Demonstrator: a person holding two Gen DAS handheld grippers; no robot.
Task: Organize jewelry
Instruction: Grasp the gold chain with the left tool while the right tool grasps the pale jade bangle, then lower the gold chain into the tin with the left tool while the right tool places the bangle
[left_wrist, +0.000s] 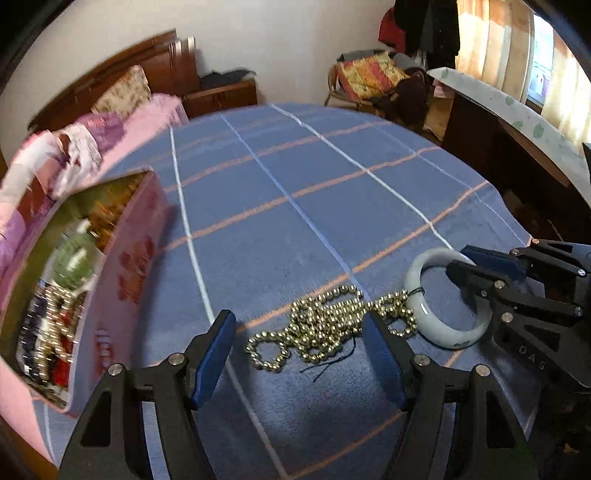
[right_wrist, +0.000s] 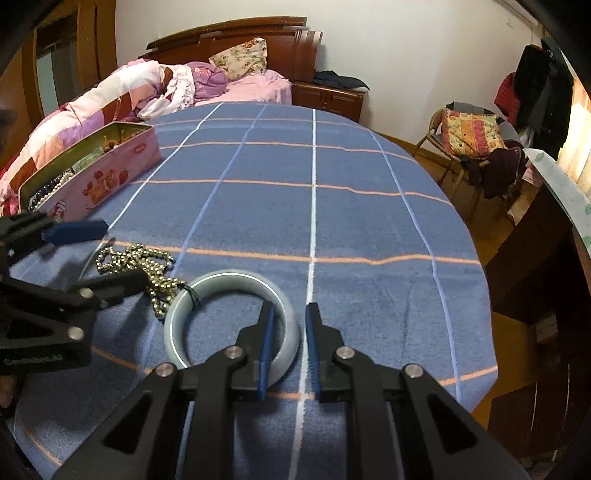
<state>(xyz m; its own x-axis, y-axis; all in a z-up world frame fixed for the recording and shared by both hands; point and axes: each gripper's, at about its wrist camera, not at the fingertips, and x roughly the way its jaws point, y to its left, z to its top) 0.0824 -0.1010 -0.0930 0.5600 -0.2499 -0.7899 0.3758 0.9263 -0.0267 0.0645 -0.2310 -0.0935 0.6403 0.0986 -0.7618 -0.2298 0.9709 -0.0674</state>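
Bangle (right_wrist: 232, 317) right of bead necklace (right_wrist: 140, 266)

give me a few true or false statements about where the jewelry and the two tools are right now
1. The pale bangle lies on the blue checked cloth. True.
2. The right tool has one finger inside the bangle's ring and one outside it. True.
3. The left tool is shut on the gold bead necklace. False: its fingers stand wide apart either side of the necklace, which lies on the cloth.
4. The pink tin is shut with a lid. False: it is open, with beads and other pieces inside.
5. The bead necklace lies beside the bangle, its end reaching the bangle's rim. True.
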